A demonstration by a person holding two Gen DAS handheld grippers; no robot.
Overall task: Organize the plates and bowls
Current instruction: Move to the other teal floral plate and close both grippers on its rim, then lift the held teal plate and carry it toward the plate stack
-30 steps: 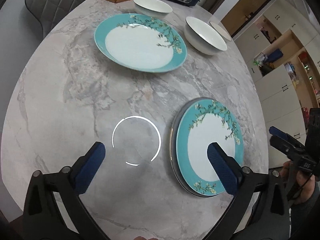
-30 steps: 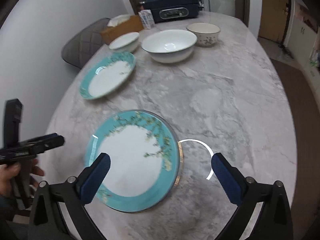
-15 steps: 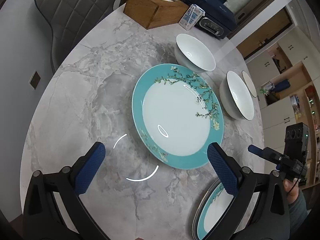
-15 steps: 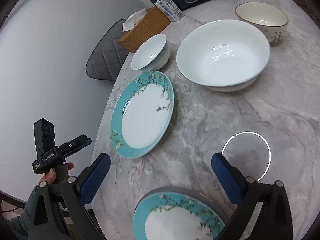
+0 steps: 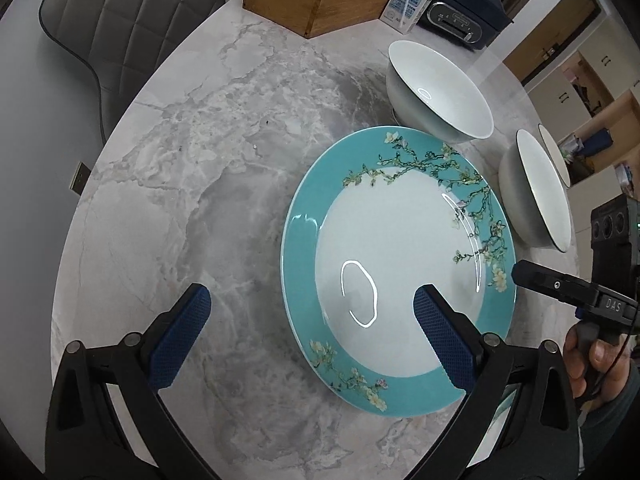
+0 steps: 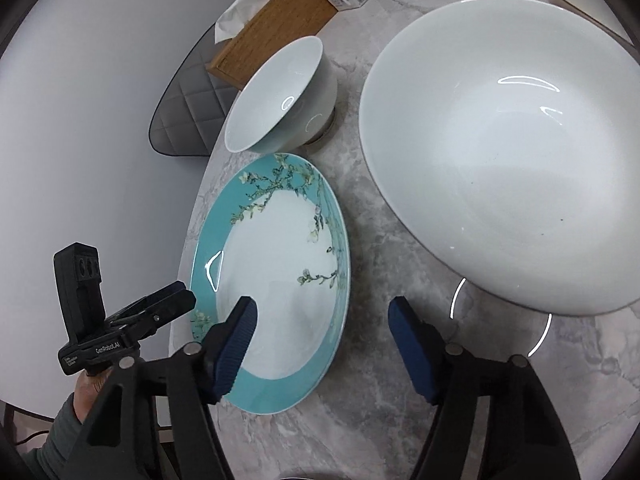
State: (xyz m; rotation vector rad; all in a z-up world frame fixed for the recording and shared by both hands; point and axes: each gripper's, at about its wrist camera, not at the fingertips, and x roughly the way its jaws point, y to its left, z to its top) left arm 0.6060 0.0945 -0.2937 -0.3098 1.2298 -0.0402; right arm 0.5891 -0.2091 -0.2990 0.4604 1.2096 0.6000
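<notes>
Teal-rimmed plate (image 5: 396,272) lies near the marble table's (image 5: 200,184) left edge. My left gripper (image 5: 308,328) hangs wide apart over its rim, empty. My right gripper (image 6: 322,346) is closing, its jaws either side of the plate's right rim, not pressing. I count three white bowls; a second plate's sliver peeks below.

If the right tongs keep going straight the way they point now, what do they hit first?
Probably the near edge of the teal plate, or bare marble table beside it. The closing right tongs straddle that edge; depth is unclear.
</notes>
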